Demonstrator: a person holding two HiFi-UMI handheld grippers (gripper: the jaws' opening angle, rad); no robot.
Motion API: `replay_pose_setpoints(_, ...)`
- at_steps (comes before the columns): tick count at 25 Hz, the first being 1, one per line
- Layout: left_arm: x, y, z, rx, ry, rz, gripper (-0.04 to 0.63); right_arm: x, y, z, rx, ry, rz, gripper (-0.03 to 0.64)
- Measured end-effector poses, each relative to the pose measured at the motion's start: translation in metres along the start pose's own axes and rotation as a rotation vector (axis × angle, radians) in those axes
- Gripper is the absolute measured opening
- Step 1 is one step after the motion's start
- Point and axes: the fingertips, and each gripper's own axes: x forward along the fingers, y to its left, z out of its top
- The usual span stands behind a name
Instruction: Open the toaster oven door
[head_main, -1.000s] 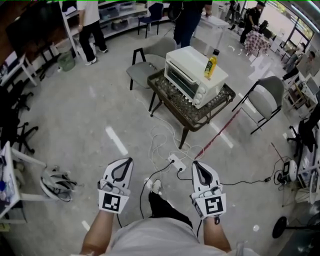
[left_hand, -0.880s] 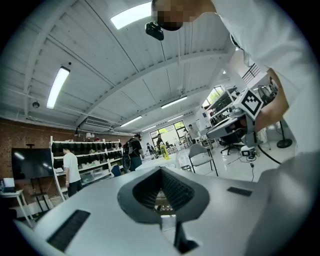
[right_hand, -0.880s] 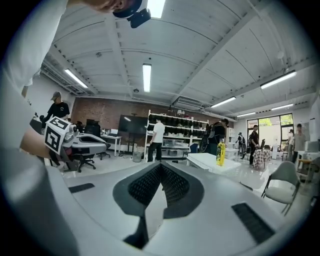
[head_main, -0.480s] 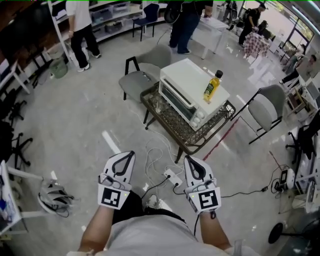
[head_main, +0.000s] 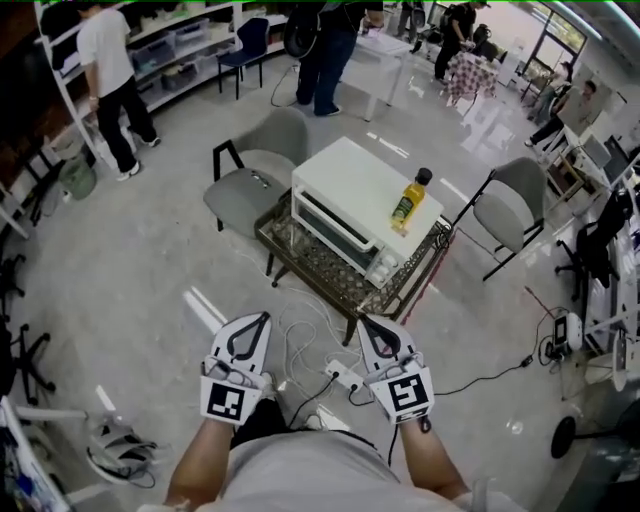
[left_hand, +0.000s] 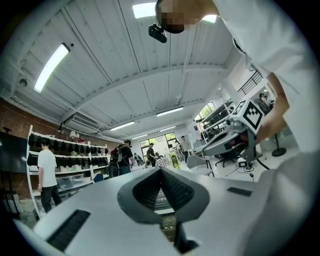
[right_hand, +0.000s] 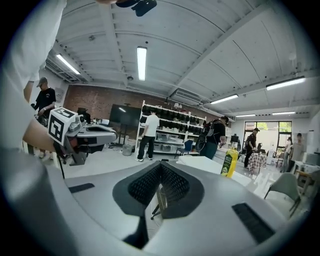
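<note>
As seen in the head view, the left gripper (head_main: 258, 322) and right gripper (head_main: 368, 325) are held side by side. The toaster oven (head_main: 350, 200) sits on the table (head_main: 300, 258) well ahead of both jaws, with its door (head_main: 328, 228) closed and 1 yellow bottle (head_main: 408, 203) on top.

Left gripper view: jaws pressed together, nothing between them.

Right gripper view: jaws pressed together and empty; oven and bottle lie ahead, right of the tips.

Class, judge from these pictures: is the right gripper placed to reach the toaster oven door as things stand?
Probably not yet. The right gripper hangs over the floor cables, short of the table, with the toaster oven door beyond. Nothing seems to block the door; the bottle stands on top.
</note>
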Motion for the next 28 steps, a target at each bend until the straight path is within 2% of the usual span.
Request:
replay_pose_setpoints(4,0.022,0.025,-0.007,-0.016,-0.017,-0.047,0.017,0.045,-0.019,-0.006,-0.012,0.05,-0.035,0.023)
replay_pose_setpoints(10,0.05,0.046,-0.029,-0.07,0.0,-0.105,0.017,0.118,-0.047,-0.015,0.059,0.068,-0.068,0.028)
replay_pose_setpoints(12,0.058,0.047,-0.031,-0.076,-0.003,-0.125,0.017,0.132,-0.06,-0.023,0.065,0.095,-0.085,0.061)
replay_pose_setpoints(16,0.067,0.047,-0.033,-0.038,-0.018,-0.168,0.017,0.155,-0.084,-0.047,-0.012,0.194,-0.112,0.091)
replay_pose_setpoints(17,0.067,0.049,-0.036,-0.045,-0.017,-0.17,0.017,0.162,-0.088,-0.054,-0.03,0.221,-0.119,0.095)
replay_pose_setpoints(21,0.07,0.063,-0.059,-0.156,-0.002,-0.136,0.017,0.193,-0.108,-0.084,-0.048,0.334,-0.137,0.135)
replay_pose_setpoints(25,0.073,0.061,-0.068,-0.142,-0.004,-0.169,0.017,0.217,-0.115,-0.106,-0.086,0.42,-0.129,0.17)
replay_pose_setpoints(28,0.074,0.065,-0.072,-0.175,-0.001,-0.165,0.017,0.23,-0.12,-0.118,-0.134,0.477,-0.111,0.189)
